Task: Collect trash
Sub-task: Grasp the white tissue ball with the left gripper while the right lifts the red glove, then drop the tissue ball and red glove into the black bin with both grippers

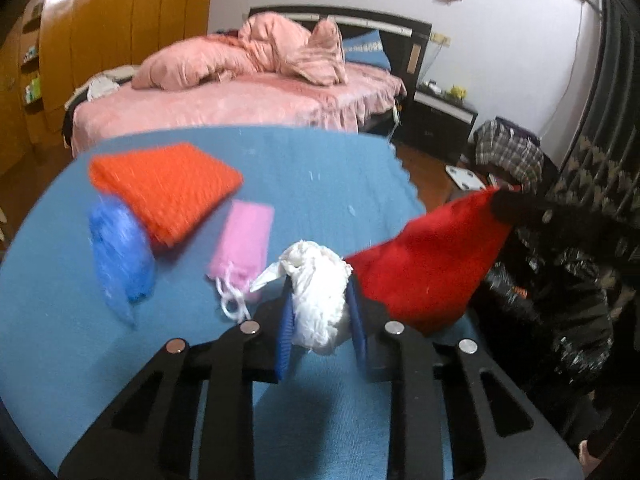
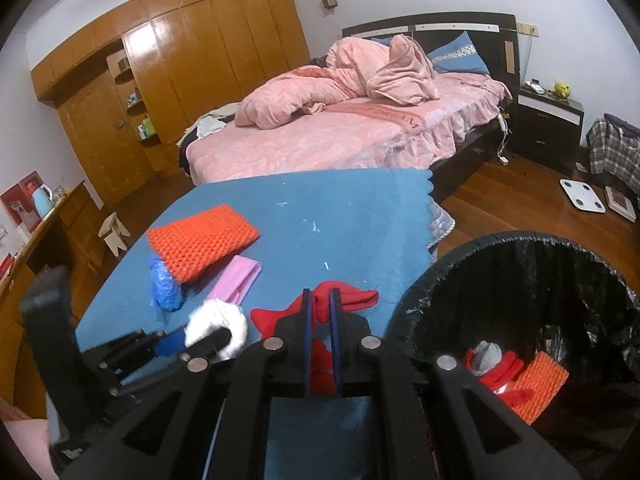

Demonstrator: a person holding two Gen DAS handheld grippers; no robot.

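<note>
Black linkage arms fill the bottom of both wrist views. Between the left gripper's (image 1: 320, 312) blue-padded fingers (image 1: 285, 336) sits a crumpled white plastic wad (image 1: 320, 300), and the pads pinch it on both sides; the wad's tip pokes out beyond and to the left of the fingers. From the right wrist view the same gripper (image 2: 208, 340) shows side-on, tilted down toward the blue-cloth-covered counter (image 1: 320, 168), its body partly cut off by the frame edge.

The right gripper's (image 2: 320, 312) fingers (image 2: 306, 340) are pressed nearly together, nipping a red fabric piece (image 2: 352, 298) that runs between them and spreads ahead. From the left wrist view this red cloth (image 1: 424, 264) hangs in a taut triangle from a dark shape that is probably that gripper, though blur hides it.

Ahead and left of the left fingers lie a pink drawstring pouch (image 1: 244, 244), an orange knitted pad (image 1: 168, 188) and a crumpled blue plastic wad (image 1: 120, 256), all motion-smeared. Just right of the right fingers stands a round bin lined with a black bag (image 2: 520, 280), holding red scraps, a grey lump and another orange knit piece (image 2: 540, 384).

No writing is legible on any of these things.
</note>
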